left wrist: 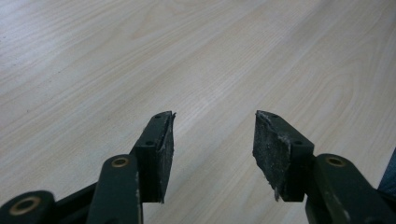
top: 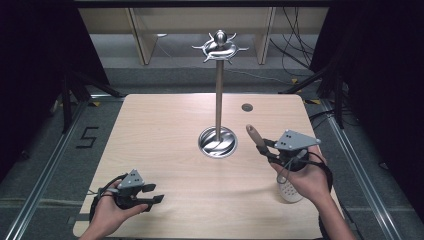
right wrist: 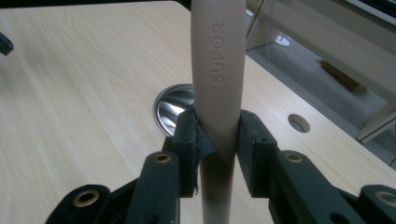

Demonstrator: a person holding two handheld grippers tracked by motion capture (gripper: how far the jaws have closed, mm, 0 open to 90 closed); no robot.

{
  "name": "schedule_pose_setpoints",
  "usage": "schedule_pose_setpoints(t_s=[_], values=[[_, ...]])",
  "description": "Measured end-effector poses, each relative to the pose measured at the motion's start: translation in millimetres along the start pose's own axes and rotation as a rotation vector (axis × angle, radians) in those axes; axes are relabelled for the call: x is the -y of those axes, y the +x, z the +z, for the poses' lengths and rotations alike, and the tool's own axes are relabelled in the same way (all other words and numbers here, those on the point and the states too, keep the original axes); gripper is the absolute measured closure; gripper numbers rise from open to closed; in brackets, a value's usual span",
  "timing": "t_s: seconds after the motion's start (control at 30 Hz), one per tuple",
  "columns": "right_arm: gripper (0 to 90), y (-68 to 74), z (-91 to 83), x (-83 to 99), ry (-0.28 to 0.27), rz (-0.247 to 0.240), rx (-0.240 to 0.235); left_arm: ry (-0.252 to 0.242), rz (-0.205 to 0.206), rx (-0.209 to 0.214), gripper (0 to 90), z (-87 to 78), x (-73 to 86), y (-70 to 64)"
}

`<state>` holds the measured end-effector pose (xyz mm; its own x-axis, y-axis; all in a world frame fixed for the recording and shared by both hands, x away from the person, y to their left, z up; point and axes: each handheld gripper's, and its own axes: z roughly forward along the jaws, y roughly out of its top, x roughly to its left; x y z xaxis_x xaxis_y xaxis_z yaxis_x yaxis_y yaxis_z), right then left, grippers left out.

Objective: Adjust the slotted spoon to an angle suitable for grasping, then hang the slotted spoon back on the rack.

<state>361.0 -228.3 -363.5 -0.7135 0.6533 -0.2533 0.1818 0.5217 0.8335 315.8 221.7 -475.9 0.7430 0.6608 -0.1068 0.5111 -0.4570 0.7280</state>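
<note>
A metal utensil stand [top: 219, 100] rises from a round shiny base [top: 218, 141] at the table's middle, with curved hooks [top: 220, 47] at its top. My right gripper [top: 265, 149] is shut on the beige handle [top: 254, 135] of a utensil, just right of the base. The handle [right wrist: 218, 56], stamped SUPOR, stands upright between the right gripper [right wrist: 217, 135] pads, with the base [right wrist: 170, 109] behind it. The utensil's white perforated head [top: 290, 192] hangs below the hand. My left gripper [top: 152, 194] rests open near the front left; in its own view the left gripper [left wrist: 214, 140] holds nothing.
The light wooden table [top: 165, 125] has a small round hole [top: 247, 107] at its back right, also in the right gripper view as the hole [right wrist: 299, 122]. Cables and shelf legs lie on the floor beyond the far edge. Dark curtains flank both sides.
</note>
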Motion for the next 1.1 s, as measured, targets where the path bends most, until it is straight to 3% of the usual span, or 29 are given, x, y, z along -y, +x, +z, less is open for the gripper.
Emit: schedule_pose_setpoints(t_s=[0.07,0.17,0.4,0.47,0.5,0.53,0.67,0.73,0.8,0.9,0.97,1.0,1.03,1.07,1.1], values=[[71.2,-4.4,-6.1,0.3,-0.019,0.012,0.002,-0.004,-0.019,-0.011,47.4,1.7,0.4,-0.9],[71.2,-9.2,-12.7,1.5,-0.044,0.034,0.015,-0.002,-0.005,-0.012,47.4,1.8,0.2,0.1],[71.2,-16.7,-18.9,5.8,-0.097,0.085,0.061,-0.008,-0.004,-0.019,47.4,-1.4,2.0,-0.8],[71.2,-20.7,-22.1,5.9,-0.132,0.104,0.078,-0.014,-0.023,-0.020,47.4,-4.0,3.9,-0.6],[71.2,-20.2,-24.4,5.4,-0.128,0.123,0.073,-0.011,-0.011,-0.026,47.3,-4.7,3.7,0.6],[71.2,-21.8,-24.8,5.2,-0.152,0.109,0.082,-0.017,-0.027,-0.024,47.4,-5.4,4.4,0.1],[71.2,-22.0,-29.5,3.3,-0.191,0.127,0.103,-0.013,-0.008,-0.030,47.4,-6.1,4.1,1.5],[71.2,-24.4,-34.6,0.9,-0.238,0.138,0.134,-0.010,-0.032,-0.025,47.4,-4.2,3.7,0.0],[71.2,-24.7,-37.6,-2.7,-0.264,0.160,0.132,-0.012,-0.002,-0.030,47.4,-4.1,2.3,0.3],[71.2,-26.3,-41.8,-11.9,-0.299,0.177,0.126,-0.019,-0.026,-0.025,47.4,-4.0,3.8,-2.5],[71.2,-26.5,-43.3,-17.7,-0.316,0.181,0.137,-0.018,-0.005,-0.030,47.4,-6.5,5.3,-1.9],[71.2,-26.2,-43.9,-20.3,-0.309,0.173,0.121,-0.018,-0.005,-0.030,47.4,-6.5,5.3,-1.9],[71.2,-25.8,-43.7,-22.8,-0.316,0.174,0.139,-0.021,-0.024,-0.033,47.4,-8.2,7.4,-2.2],[71.2,-24.9,-44.0,-24.8,-0.312,0.179,0.137,-0.023,-0.007,-0.039,47.4,-10.0,7.8,-0.4],[71.2,-23.5,-43.8,-27.2,-0.315,0.179,0.148,-0.023,-0.021,-0.028,47.5,-11.1,8.2,-0.4]])
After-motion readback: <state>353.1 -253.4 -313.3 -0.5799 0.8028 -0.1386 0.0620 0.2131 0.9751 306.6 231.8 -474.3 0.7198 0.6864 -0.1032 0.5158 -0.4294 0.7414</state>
